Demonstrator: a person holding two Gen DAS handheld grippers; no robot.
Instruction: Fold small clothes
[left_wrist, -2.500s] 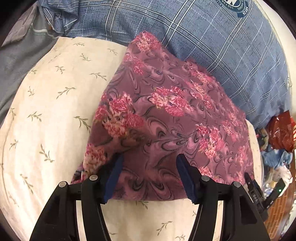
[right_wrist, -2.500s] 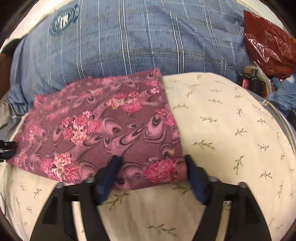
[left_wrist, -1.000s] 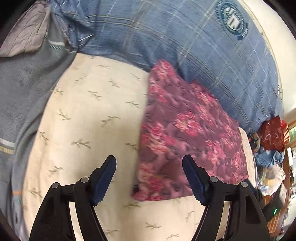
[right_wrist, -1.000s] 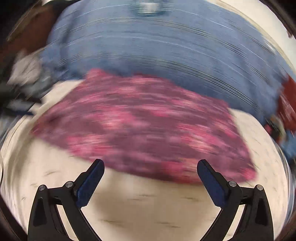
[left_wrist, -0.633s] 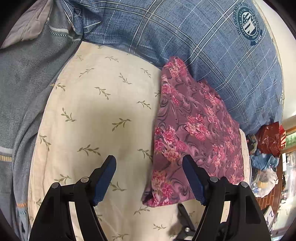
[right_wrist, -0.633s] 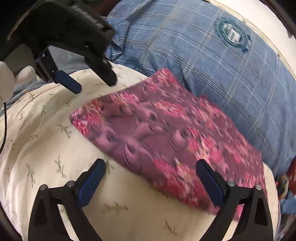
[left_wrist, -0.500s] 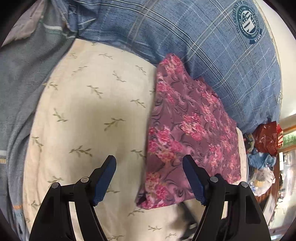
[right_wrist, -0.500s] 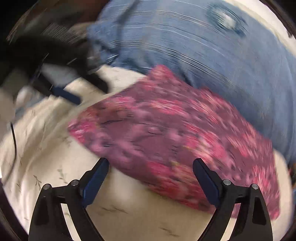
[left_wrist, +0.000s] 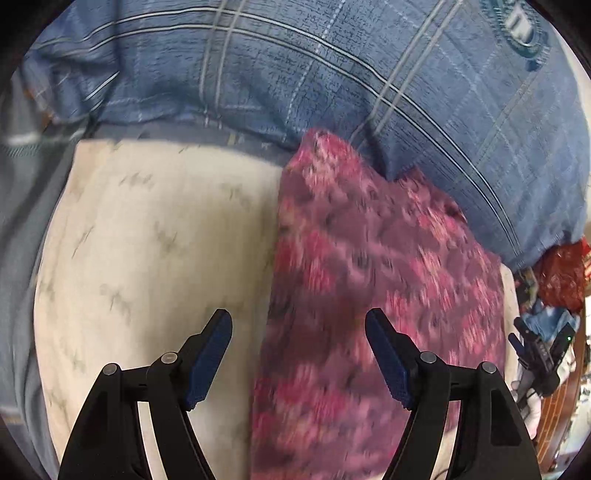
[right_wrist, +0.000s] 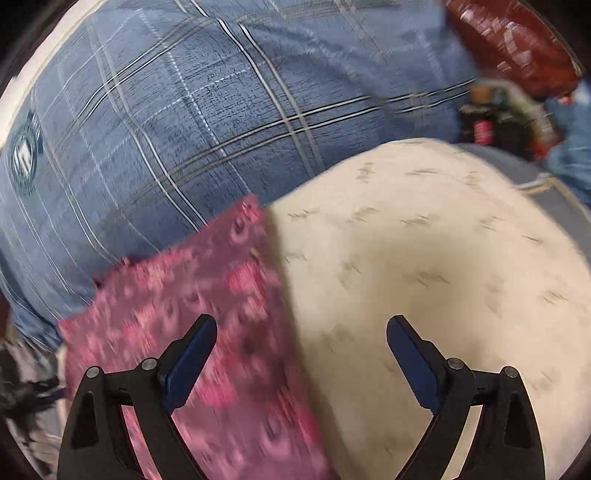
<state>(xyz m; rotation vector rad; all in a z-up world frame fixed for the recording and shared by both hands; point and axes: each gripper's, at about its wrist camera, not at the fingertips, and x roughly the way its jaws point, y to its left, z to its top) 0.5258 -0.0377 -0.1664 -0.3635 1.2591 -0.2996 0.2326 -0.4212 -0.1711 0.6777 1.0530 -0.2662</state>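
Currently folded: magenta floral garment (left_wrist: 373, 295), lying flat on cream leaf-print sheet (left_wrist: 155, 251). Blurred in both views by camera motion; print detail not readable. Long axis, in left wrist view, running from near edge of frame up and slightly rightward, far corner pointing at and touching blue plaid pillow (left_wrist: 332, 81). Left long edge straight, roughly upright in that view. Same garment (right_wrist: 207, 332) in right wrist view, at lower left, far corner also meeting blue plaid pillow (right_wrist: 221, 103); right edge slanting down toward frame bottom.

Left gripper (left_wrist: 298, 354): fingers spread wide, nothing pinched; left edge of garment falling between them, right finger over cloth, left finger over bare sheet. Contact with cloth: cannot tell.

Right gripper (right_wrist: 301, 354): fingers spread very wide, just closed in slightly, nothing gripped; left finger over garment, right finger over bare sheet (right_wrist: 443, 266).

Red plastic bag (right_wrist: 517, 48) at far right, beyond pillow.
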